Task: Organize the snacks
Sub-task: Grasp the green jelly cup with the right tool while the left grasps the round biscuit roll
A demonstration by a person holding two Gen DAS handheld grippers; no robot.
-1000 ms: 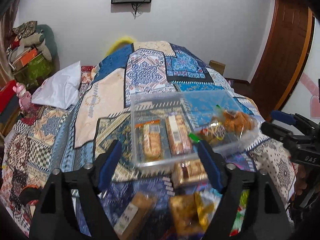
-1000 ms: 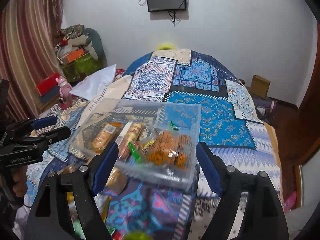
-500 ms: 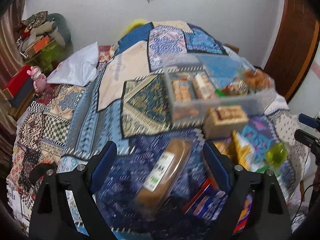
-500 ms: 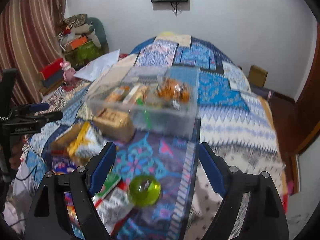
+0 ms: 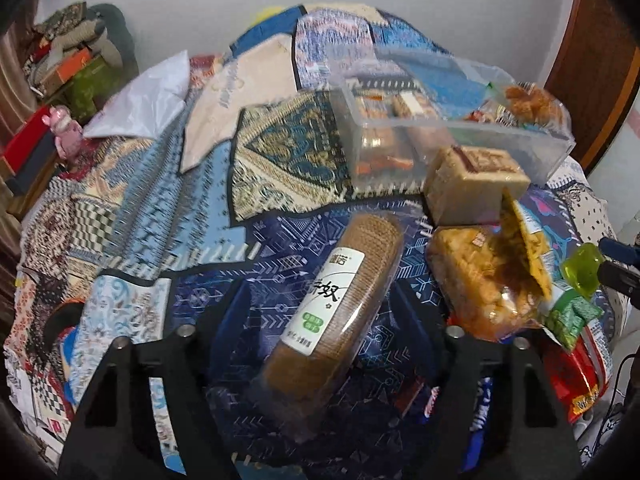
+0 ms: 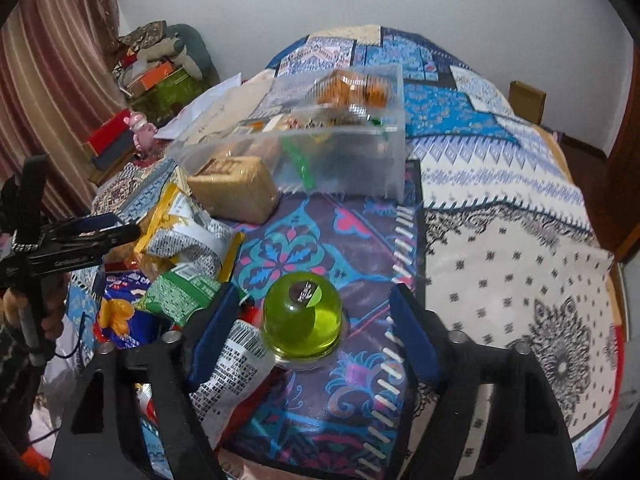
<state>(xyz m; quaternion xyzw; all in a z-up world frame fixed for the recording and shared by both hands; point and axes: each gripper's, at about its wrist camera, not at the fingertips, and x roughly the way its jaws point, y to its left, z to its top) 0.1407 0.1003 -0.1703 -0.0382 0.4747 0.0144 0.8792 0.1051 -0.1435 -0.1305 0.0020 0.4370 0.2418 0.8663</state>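
Note:
A clear plastic bin (image 5: 460, 136) holding several snack packs sits on the patterned bed cover; it also shows in the right wrist view (image 6: 340, 136). My left gripper (image 5: 320, 344) is open, its fingers on either side of a long brown cracker roll (image 5: 340, 300) lying on the cover. My right gripper (image 6: 316, 336) is open around a green jelly cup (image 6: 303, 322). A tan boxed snack (image 5: 472, 184) lies in front of the bin. An orange chip bag (image 5: 484, 280) lies to the right of the roll.
A pile of loose snack bags (image 6: 176, 264) lies left of the jelly cup. A white pillow (image 5: 148, 100) and a pink toy (image 5: 66, 128) lie at the left. Stacked boxes (image 6: 156, 76) stand by the curtain. The bed edge drops off on the right (image 6: 600, 320).
Both grippers have pulled back from the bin and dropped toward the near snacks. The left now frames the cracker roll, the right frames the green jelly cup.

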